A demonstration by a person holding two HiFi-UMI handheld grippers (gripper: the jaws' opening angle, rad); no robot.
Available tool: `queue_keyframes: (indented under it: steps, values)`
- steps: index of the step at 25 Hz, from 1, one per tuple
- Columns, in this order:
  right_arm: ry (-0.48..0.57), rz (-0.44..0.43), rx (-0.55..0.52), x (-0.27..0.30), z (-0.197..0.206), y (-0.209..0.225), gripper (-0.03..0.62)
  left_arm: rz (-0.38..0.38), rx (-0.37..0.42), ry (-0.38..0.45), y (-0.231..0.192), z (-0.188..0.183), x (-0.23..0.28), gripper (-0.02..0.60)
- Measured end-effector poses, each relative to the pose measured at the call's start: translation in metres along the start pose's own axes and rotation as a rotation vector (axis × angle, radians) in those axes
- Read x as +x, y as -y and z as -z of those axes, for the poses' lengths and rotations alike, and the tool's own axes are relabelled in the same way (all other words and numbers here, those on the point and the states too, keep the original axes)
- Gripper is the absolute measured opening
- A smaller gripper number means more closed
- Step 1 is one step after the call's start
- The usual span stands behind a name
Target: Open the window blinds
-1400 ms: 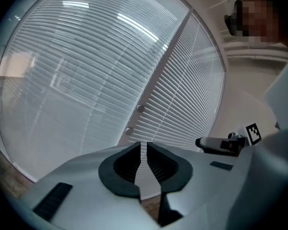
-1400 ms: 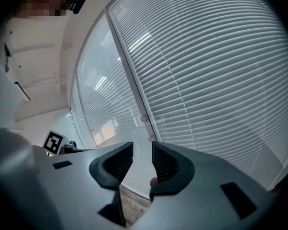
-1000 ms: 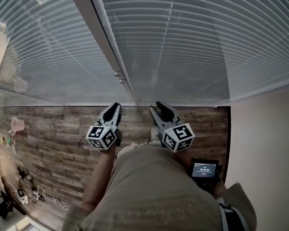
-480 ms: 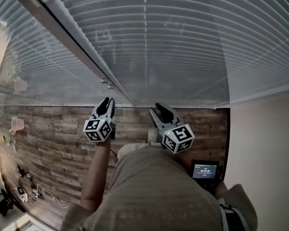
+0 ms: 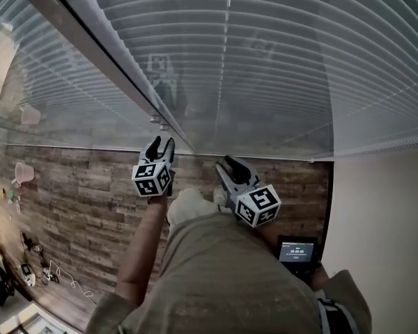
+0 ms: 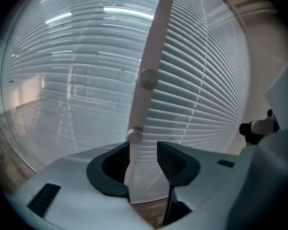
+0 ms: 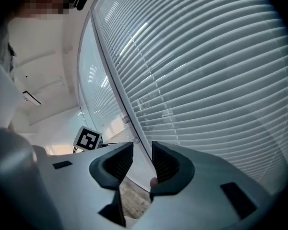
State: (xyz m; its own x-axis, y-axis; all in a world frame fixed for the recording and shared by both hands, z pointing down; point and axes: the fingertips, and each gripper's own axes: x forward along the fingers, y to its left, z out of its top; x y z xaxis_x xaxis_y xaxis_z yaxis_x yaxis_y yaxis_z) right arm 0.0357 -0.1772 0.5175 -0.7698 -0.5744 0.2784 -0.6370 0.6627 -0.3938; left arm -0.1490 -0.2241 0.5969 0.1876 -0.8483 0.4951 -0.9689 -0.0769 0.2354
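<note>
Approach step: the closed blinds [image 5: 265,61] hang just ahead. The left claw [image 5: 161,143] has just been opening and grips nothing (the window post [image 6: 151,56] lines up beyond). The right claw [image 5: 228,161] is narrowly apart, empty. Next, probably, finding the blinds' control.

A wood-plank floor [image 5: 76,207] spreads below. At its far left stands a pink cup [image 5: 24,174]. Nearer, in the left corner, white cables [image 5: 68,282] and small dark gadgets [image 5: 0,291] lie scattered. To the right, a small dark device with a lit screen [image 5: 297,251] shows near a plain beige wall [image 5: 383,242].
</note>
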Motion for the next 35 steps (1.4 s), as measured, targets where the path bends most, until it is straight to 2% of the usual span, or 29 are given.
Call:
queue_keyframes:
  steps: [3, 6, 9, 13, 21, 25, 27, 30, 35]
  values:
    - [-0.005, 0.029, 0.006, 0.008, -0.002, 0.003, 0.129, -0.008, -0.013, 0.023, -0.008, -0.006, 0.003, 0.172]
    - [0.0, 0.074, 0.019, 0.023, -0.006, 0.005, 0.129, 0.019, -0.006, 0.037, -0.011, -0.011, 0.008, 0.172]
    - [0.013, 0.113, 0.033, 0.04, -0.012, -0.008, 0.129, 0.074, -0.013, 0.012, -0.013, -0.012, 0.011, 0.172]
    - [0.023, 0.145, 0.048, 0.06, -0.005, -0.027, 0.129, 0.132, 0.018, -0.037, -0.016, -0.005, 0.016, 0.172]
    - [0.074, 0.211, 0.022, 0.061, -0.026, -0.029, 0.121, 0.168, 0.049, -0.072, -0.001, -0.028, 0.023, 0.149]
    - [0.068, 0.194, -0.012, 0.062, -0.036, -0.018, 0.121, 0.127, -0.033, -0.075, -0.013, -0.025, 0.018, 0.14]
    - [0.089, 0.189, -0.066, 0.064, -0.047, -0.01, 0.12, 0.118, -0.125, -0.081, -0.022, -0.017, 0.017, 0.138]
    - [0.109, 0.162, -0.132, 0.067, -0.063, -0.007, 0.118, 0.143, -0.27, -0.074, -0.029, -0.014, 0.013, 0.137]
    - [0.059, 0.059, -0.124, 0.114, -0.066, 0.005, 0.115, 0.162, -0.436, -0.023, -0.051, -0.034, 0.036, 0.135]
